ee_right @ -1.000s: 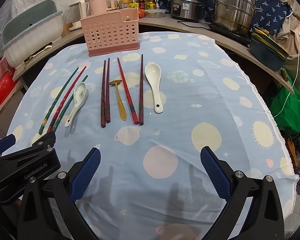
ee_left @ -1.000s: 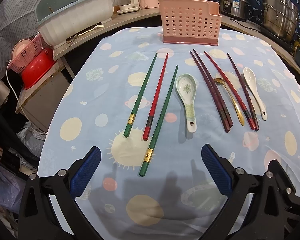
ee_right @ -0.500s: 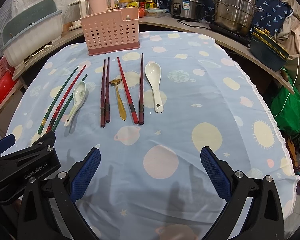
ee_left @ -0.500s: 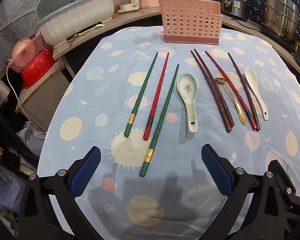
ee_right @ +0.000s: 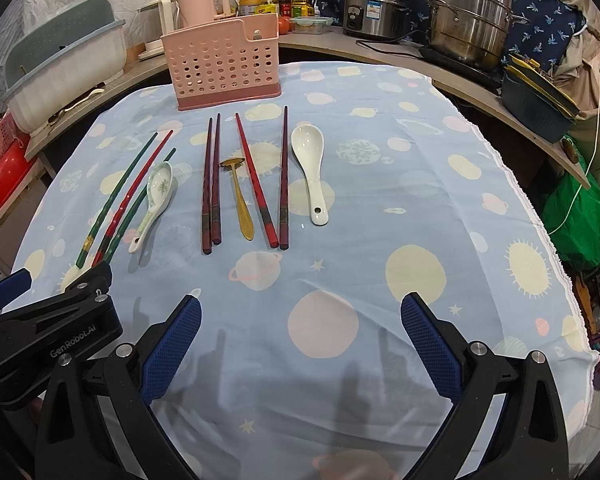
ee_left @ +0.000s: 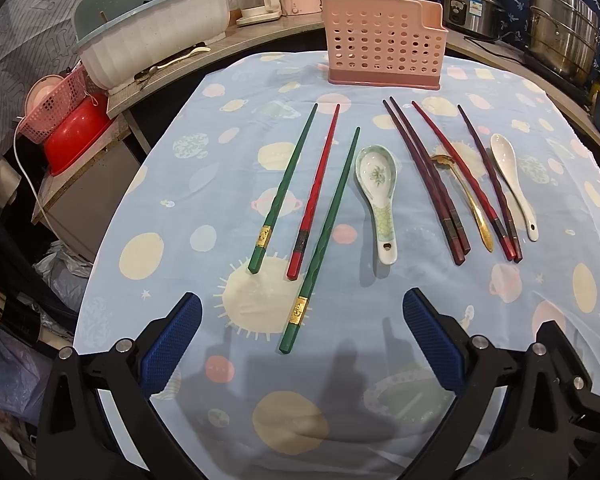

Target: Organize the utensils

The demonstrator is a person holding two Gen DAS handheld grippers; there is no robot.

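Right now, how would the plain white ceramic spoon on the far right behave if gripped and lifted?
The plain white ceramic spoon looks glazed, so probably slippery. Likely rigid and chippable. Its curved bowl may rock if pushed on the blue patterned cloth.

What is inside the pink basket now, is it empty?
Nothing rises above the rim of the pink basket, and its holes show no utensil. Its bottom is hidden by the walls, so this is not certain.
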